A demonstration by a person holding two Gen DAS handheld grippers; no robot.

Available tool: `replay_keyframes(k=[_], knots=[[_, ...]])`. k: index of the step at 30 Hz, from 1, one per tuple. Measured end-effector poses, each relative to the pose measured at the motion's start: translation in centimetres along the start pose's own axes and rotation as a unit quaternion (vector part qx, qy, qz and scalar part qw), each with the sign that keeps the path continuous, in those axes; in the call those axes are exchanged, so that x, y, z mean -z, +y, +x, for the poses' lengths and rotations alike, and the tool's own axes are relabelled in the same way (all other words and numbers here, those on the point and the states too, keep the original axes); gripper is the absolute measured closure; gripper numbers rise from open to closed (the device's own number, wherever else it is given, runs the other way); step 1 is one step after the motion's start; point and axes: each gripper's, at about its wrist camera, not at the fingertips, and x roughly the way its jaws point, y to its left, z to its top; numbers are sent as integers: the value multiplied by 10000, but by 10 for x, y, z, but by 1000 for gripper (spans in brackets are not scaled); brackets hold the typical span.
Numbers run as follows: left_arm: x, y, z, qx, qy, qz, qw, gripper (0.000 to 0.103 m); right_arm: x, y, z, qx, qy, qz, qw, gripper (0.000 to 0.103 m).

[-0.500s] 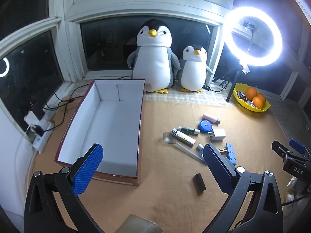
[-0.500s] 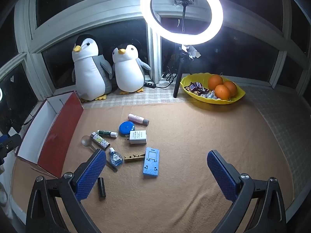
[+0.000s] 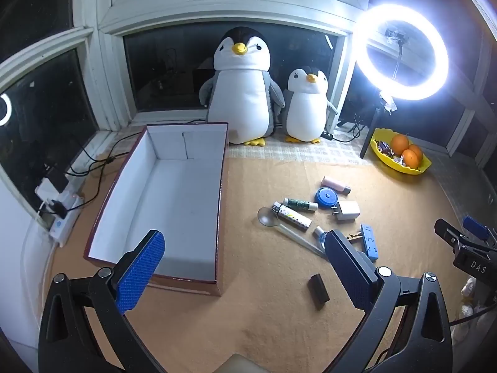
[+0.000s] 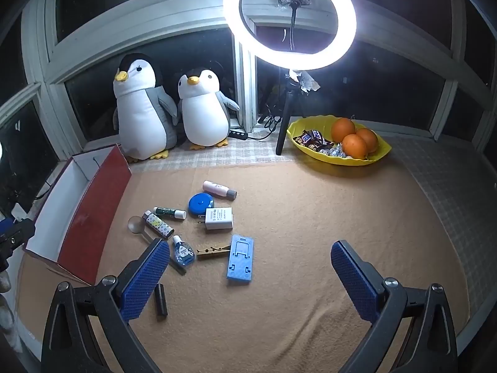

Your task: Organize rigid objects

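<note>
An empty red box with a white inside (image 3: 174, 205) (image 4: 59, 217) lies on the tan mat at the left. Right of it lies a scatter of small items: a white charger (image 4: 219, 217) (image 3: 348, 210), a round blue tape measure (image 4: 200, 204) (image 3: 325, 197), a pink bottle (image 4: 219, 189), a green tube (image 4: 169, 213), a patterned lighter (image 4: 157, 224), a clear spoon (image 4: 136, 225), a small dropper bottle (image 4: 183, 250), a wooden clothespin (image 4: 212, 251), a blue phone stand (image 4: 240, 261) and a black block (image 4: 161, 299) (image 3: 318, 290). My left gripper (image 3: 245, 270) hangs open above the box's near corner. My right gripper (image 4: 250, 283) is open above the mat, near the phone stand.
Two plush penguins (image 3: 248, 93) (image 4: 203, 112) stand at the window. A ring light on a tripod (image 4: 290, 18) and a yellow dish with oranges and sweets (image 4: 338, 143) sit at the back right. Cables and a power strip (image 3: 59, 208) run along the left sill.
</note>
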Motion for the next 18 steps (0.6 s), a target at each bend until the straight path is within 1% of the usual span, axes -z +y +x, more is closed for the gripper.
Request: replay_keyframes(k=[18], knots=[[-1,7,1,-24,0,-89,10000,1,-3,-5,-4,-5,-45,-8,10000,0]])
